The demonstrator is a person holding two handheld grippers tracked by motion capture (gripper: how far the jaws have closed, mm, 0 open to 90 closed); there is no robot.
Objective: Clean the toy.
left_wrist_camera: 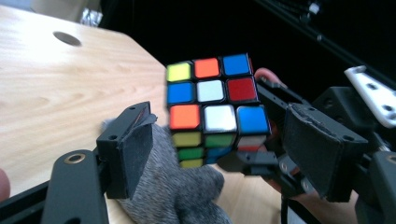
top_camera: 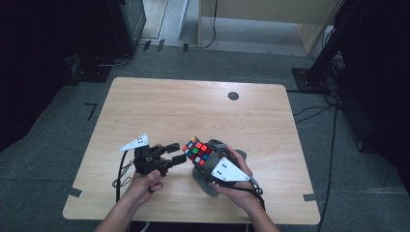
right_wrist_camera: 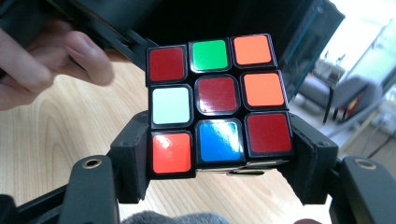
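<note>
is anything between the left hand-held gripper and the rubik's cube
Nothing visible. The left hand-held gripper faces the Rubik's cube with open jaws and a clear gap. The grey cloth lies below that path, and the right hand-held gripper clamps the cube's sides.

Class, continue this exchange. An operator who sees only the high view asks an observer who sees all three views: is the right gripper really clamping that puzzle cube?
Observer: Yes. The right gripper has its pads pressed on both sides of the cube's lowest layer.
Operator: And the left gripper?
Observer: The left gripper is open, and neither pad touches the cube.
Operator: Which face points at it?
Observer: The white-centred one.
</note>
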